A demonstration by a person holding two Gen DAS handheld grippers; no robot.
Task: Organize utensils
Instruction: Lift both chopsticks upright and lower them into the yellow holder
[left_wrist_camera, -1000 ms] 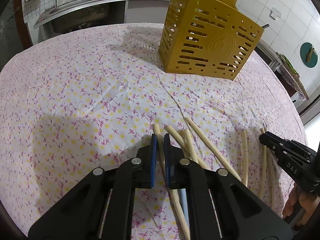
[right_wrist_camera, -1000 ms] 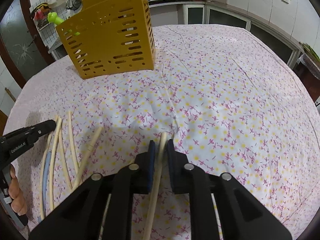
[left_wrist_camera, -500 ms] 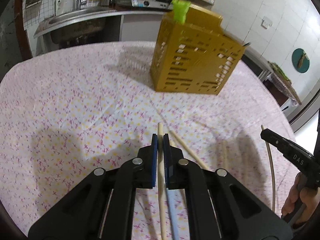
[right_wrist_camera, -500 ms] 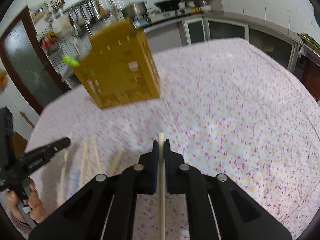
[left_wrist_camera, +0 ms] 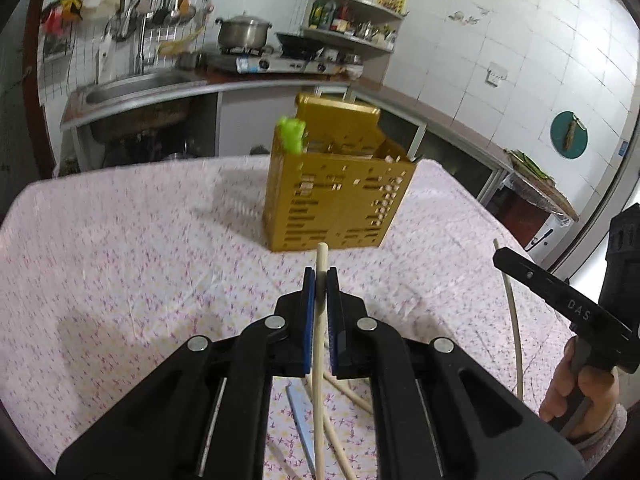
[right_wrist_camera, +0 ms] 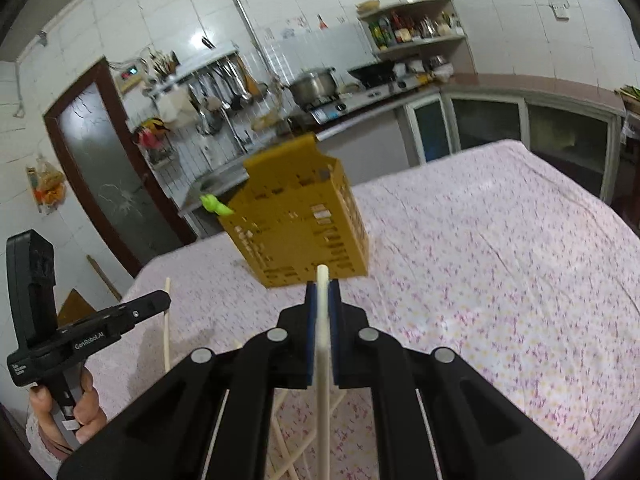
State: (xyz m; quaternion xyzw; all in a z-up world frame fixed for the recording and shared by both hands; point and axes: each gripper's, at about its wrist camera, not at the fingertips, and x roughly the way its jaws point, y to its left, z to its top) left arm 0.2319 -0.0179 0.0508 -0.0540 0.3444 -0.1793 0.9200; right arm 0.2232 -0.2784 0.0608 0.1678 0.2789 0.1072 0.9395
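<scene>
My left gripper [left_wrist_camera: 319, 280] is shut on a pale wooden chopstick [left_wrist_camera: 320, 344] and holds it above the flowered tablecloth [left_wrist_camera: 140, 272]. My right gripper [right_wrist_camera: 322, 294] is shut on another chopstick [right_wrist_camera: 322, 364], also lifted off the table. The yellow slotted utensil holder [left_wrist_camera: 340, 196] stands upright ahead of both grippers; it also shows in the right wrist view [right_wrist_camera: 300, 228], with a green utensil handle [left_wrist_camera: 292, 140] sticking out. Loose chopsticks [left_wrist_camera: 352, 392] and a light blue utensil [left_wrist_camera: 302, 424] lie on the cloth below the left gripper.
The right gripper [left_wrist_camera: 560, 304] appears at the right edge of the left wrist view, the left gripper [right_wrist_camera: 88, 336] at the left of the right wrist view. A kitchen counter with a sink [left_wrist_camera: 132, 88] and a stove runs behind the table.
Both grippers have risen from the table, each with its chopstick, and now point more level toward the yellow holder. The loose chopsticks stay on the cloth.
</scene>
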